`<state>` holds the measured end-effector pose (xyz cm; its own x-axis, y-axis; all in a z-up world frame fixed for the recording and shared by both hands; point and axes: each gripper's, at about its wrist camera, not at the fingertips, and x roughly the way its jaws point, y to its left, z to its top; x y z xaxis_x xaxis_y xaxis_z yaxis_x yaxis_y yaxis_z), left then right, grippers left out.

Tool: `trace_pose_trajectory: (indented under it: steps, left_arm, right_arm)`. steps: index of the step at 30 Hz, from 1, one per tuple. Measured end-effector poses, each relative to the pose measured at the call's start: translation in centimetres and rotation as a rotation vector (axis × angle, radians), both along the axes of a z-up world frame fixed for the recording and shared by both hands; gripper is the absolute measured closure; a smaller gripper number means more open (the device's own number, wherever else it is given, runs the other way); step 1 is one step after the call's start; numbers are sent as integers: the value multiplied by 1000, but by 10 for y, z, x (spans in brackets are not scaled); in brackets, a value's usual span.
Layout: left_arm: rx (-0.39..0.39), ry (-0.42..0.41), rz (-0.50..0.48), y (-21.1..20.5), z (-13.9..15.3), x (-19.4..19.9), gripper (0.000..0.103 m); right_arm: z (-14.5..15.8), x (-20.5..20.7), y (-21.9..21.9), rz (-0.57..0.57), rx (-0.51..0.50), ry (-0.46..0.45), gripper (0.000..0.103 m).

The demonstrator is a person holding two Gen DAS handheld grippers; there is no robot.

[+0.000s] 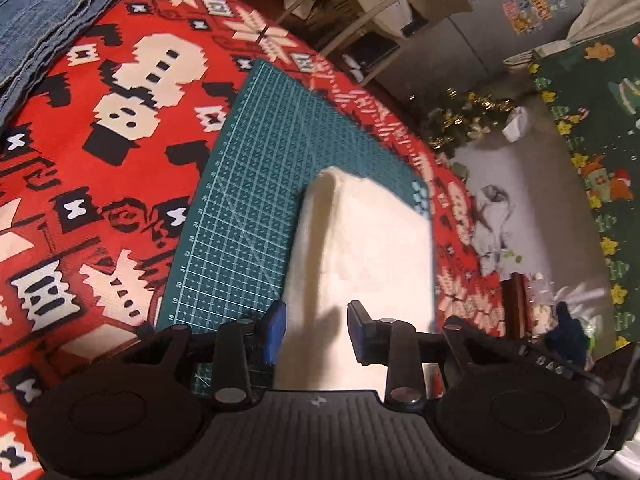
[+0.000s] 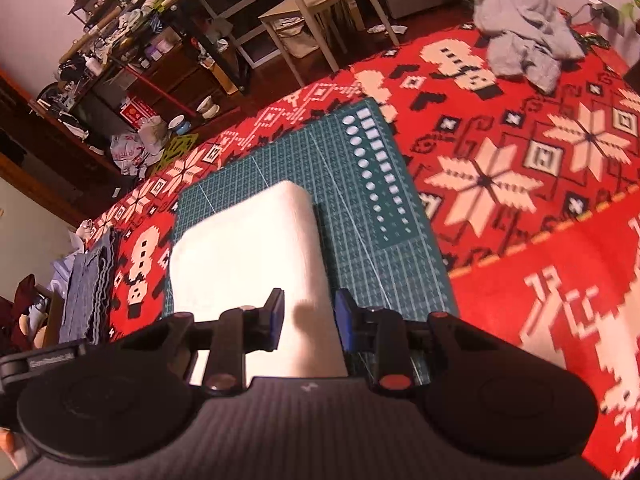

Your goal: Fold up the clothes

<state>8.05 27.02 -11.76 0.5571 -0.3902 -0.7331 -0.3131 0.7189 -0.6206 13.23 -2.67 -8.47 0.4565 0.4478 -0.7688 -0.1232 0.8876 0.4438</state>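
A folded white cloth (image 1: 368,240) lies flat on a green cutting mat (image 1: 256,184) on the red patterned tablecloth (image 1: 80,160). My left gripper (image 1: 316,320) hovers over the cloth's near left corner. Its jaws stand apart, with smooth cloth and a finger's shadow showing between the blue pads. In the right wrist view the same white cloth (image 2: 248,248) rests on the mat (image 2: 360,208). My right gripper (image 2: 308,312) is over its near right corner, jaws likewise apart with flat cloth showing between them. Neither gripper's pads visibly pinch the fabric.
Folded blue jeans (image 1: 44,12) lie at the far left of the table and show as a stack (image 2: 86,292) in the right wrist view. A crumpled grey garment (image 2: 524,36) sits at the far right. A white chair (image 2: 312,4) and cluttered shelves stand beyond the table's edge.
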Motion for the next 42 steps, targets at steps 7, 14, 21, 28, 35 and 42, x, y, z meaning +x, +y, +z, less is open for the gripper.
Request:
trace_pose_trajectory:
  steps: [7, 14, 21, 28, 35, 42]
  left_arm:
    - [-24, 19, -9, -2, -12, 6, 70]
    - [-68, -1, 22, 1, -12, 1, 71]
    - [-45, 4, 14, -7, -16, 8, 68]
    - [48, -26, -4, -17, -7, 7, 83]
    - [116, -33, 37, -22, 6, 2, 98]
    - [56, -106, 79, 6, 31, -18, 98]
  right_arm:
    - [-14, 9, 18, 44, -45, 12, 72]
    - [-19, 9, 16, 34, -32, 22, 72]
    - [-22, 7, 17, 20, -48, 35, 61]
    - [-20, 1, 24, 18, -59, -2, 85]
    - [-1, -9, 31, -1, -61, -45, 88]
    - [24, -23, 45, -8, -48, -76, 89]
